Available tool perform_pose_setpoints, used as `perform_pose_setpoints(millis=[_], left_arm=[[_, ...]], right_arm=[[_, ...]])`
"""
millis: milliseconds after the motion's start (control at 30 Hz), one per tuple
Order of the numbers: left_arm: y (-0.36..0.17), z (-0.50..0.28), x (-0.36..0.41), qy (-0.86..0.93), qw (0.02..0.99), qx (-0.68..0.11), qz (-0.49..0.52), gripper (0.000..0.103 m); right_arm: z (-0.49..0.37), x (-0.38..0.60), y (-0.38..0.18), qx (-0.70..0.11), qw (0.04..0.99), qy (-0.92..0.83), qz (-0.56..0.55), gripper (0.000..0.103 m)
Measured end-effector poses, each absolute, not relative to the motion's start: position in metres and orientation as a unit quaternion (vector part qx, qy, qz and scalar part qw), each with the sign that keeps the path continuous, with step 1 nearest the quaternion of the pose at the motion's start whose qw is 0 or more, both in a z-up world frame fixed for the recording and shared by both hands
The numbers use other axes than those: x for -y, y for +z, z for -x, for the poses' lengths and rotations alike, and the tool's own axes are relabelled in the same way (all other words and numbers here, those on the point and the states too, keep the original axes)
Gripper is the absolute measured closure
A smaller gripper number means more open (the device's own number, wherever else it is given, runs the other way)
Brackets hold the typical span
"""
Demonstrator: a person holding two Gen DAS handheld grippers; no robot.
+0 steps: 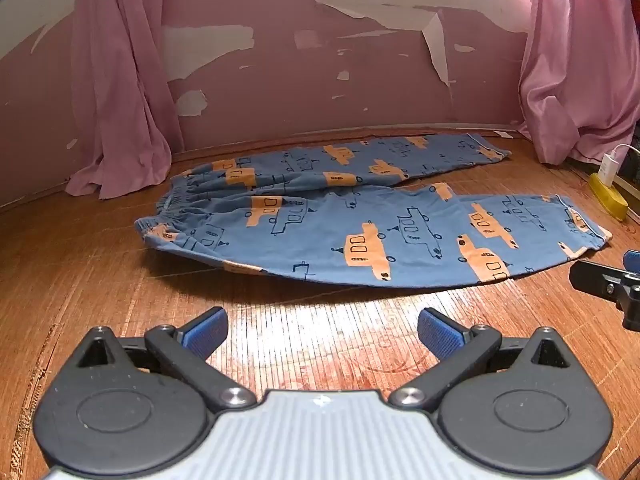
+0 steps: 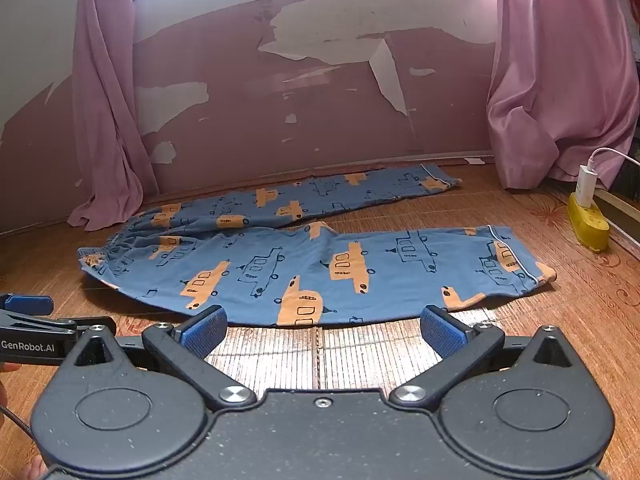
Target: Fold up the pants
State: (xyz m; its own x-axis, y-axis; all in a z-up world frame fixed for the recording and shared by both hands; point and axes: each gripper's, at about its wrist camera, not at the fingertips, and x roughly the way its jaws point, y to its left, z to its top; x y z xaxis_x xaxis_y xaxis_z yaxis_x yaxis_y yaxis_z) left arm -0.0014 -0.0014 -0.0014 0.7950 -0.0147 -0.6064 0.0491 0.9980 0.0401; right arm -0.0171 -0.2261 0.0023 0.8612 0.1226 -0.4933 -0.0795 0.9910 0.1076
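Blue pants (image 1: 360, 216) with orange car print lie flat on wooden floor (image 1: 100, 280), both legs spread apart, waistband toward left curtain (image 1: 116, 92), far leg along wall edge; your left gripper (image 1: 322, 334) spread wide, empty, short of near leg; your right gripper (image 2: 323, 332) likewise released, fingertips just at near leg's hem edge.

Dim, pinkish indoor light. Bright glare patch on wooden floor (image 1: 320, 320) just ahead of camera. Soft shadow under near edge of pants (image 1: 360, 232). Strong fisheye bending at edges; sharp overall.
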Motion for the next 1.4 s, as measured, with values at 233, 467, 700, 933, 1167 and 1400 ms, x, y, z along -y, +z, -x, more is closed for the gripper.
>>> perform_pose_setpoints(millis=[233, 467, 700, 933, 1167, 1400], left_arm=[[-0.0006, 0.0008, 0.0016, -0.015, 0.947, -0.319, -0.027, 0.000], [-0.0003, 0.0012, -0.0003, -0.015, 0.947, -0.319, -0.027, 0.000], [-0.0002, 0.0010, -0.0003, -0.015, 0.947, -0.319, -0.026, 0.000], [-0.0008, 0.0016, -0.0018, -0.014, 0.948, -0.318, -0.025, 0.000], [-0.0006, 0.0022, -0.0028, -0.014, 0.948, -0.318, -0.024, 0.000], [-0.0006, 0.0019, -0.0029, -0.014, 0.948, -0.318, -0.025, 0.000]], right_arm=[[0.0172, 0.2265, 0.0020, -0.258, 0.964, 0.052, -0.042, 0.000], [0.0171, 0.2264, 0.0020, -0.258, 0.964, 0.052, -0.042, 0.000], [0.0170, 0.2246, 0.0021, -0.259, 0.964, 0.051, -0.041, 0.000], [0.0165, 0.2256, 0.0023, -0.259, 0.964, 0.050, -0.042, 0.000], [0.0164, 0.2275, 0.0013, -0.258, 0.964, 0.048, -0.041, 0.000], [0.0167, 0.2271, 0.0018, -0.257, 0.964, 0.048, -0.040, 0.000]])
